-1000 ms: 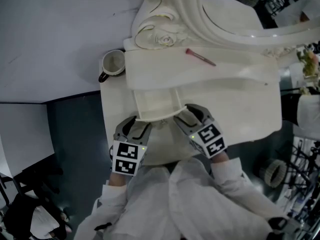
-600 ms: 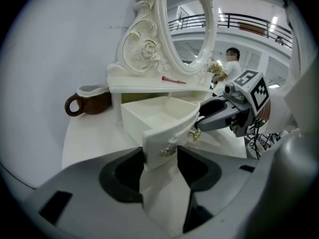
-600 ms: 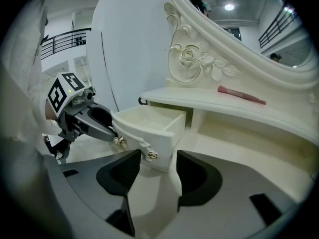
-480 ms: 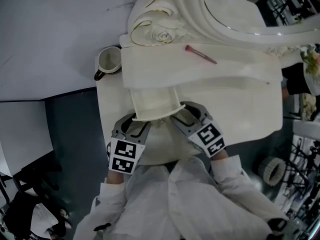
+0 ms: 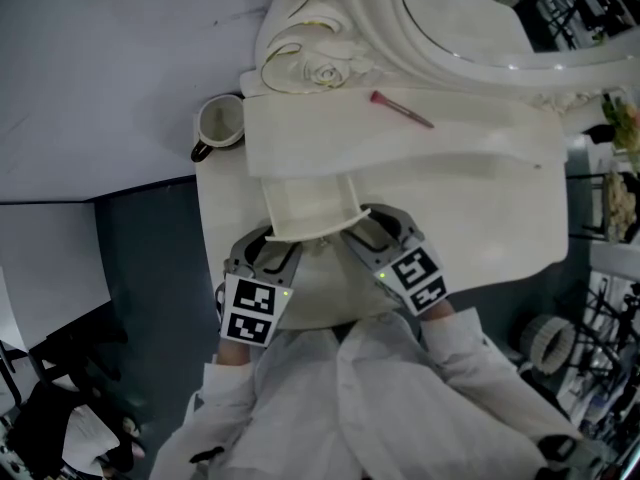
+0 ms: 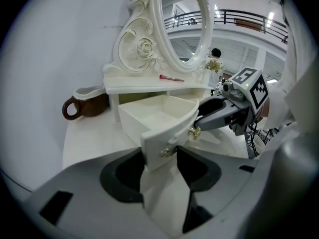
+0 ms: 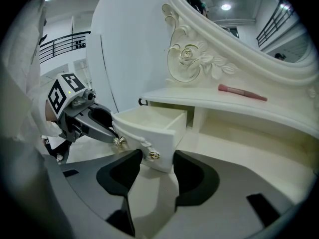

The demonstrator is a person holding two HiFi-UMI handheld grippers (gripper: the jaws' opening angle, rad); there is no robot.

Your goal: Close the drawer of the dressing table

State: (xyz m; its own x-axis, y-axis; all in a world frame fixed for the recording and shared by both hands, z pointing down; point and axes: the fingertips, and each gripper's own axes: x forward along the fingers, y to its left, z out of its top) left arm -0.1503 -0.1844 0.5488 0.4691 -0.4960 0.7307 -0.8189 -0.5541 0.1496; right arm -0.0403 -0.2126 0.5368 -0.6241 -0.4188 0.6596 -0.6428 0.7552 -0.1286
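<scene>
At the front of the dressing table (image 5: 480,208), hardly any change from half a second ago: the same drawer (image 5: 305,203), out just as far from under the shelf (image 5: 470,133), and the same two grippers against its curved front. Against a second ago, only a slight shift of the whole view.

Left gripper (image 5: 268,246) at the left end of the drawer front, jaws apart. In the left gripper view, that corner of the front between them (image 6: 162,156), one gold knob (image 6: 167,152) just there. Hard to tell whether the tips press on the wood.

Right gripper (image 5: 368,226) at the right end of the drawer front, jaws likewise apart. In the right gripper view, the right corner of the front between them (image 7: 157,158), with its own knob (image 7: 154,155) close by. Each gripper in plain sight of the other's camera, both close against the drawer front.

Inside the drawer (image 6: 159,116), bare white bottom and walls.

At the table's back left corner, beside the shelf's end, a brown mug (image 5: 222,126), upright, handle toward the table's left edge, pale inside; contents not clear. On the shelf, a thin pink stick (image 5: 400,110), lying flat below the frame of the mirror (image 5: 470,38).
</scene>
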